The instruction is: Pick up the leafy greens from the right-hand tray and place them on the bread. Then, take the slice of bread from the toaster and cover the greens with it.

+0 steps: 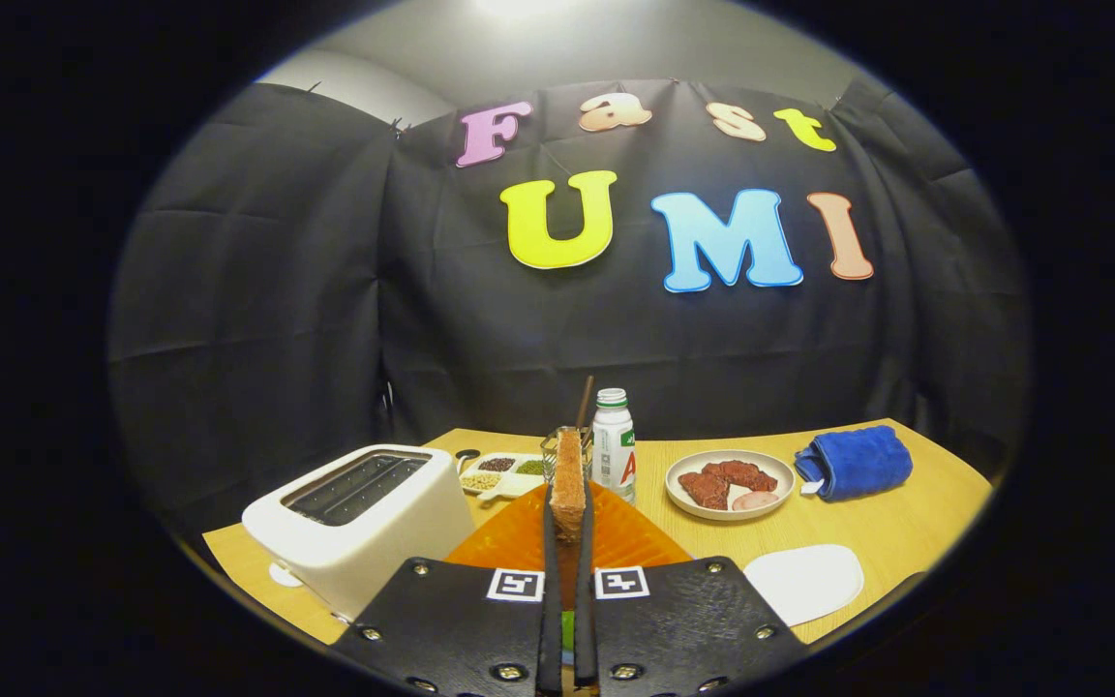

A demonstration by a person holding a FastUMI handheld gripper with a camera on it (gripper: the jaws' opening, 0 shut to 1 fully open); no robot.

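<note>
Gripper [568, 542] clamped on thin, grainy-edged bread slice [568, 482], upright above ribbed orange plate [509, 547].

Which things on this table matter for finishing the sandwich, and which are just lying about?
Job: bread slice gripped between the closed fingers of the gripper; toaster; orange plate below; a bit of green between the fingers.
Lying about: bottle, meat plate, blue towel, seed tray, white tray.

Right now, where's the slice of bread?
In the gripper view, the slice of bread stands on edge, pinched between the claw fingers above the orange plate, with the toaster to its left and the bottle just behind.
</note>
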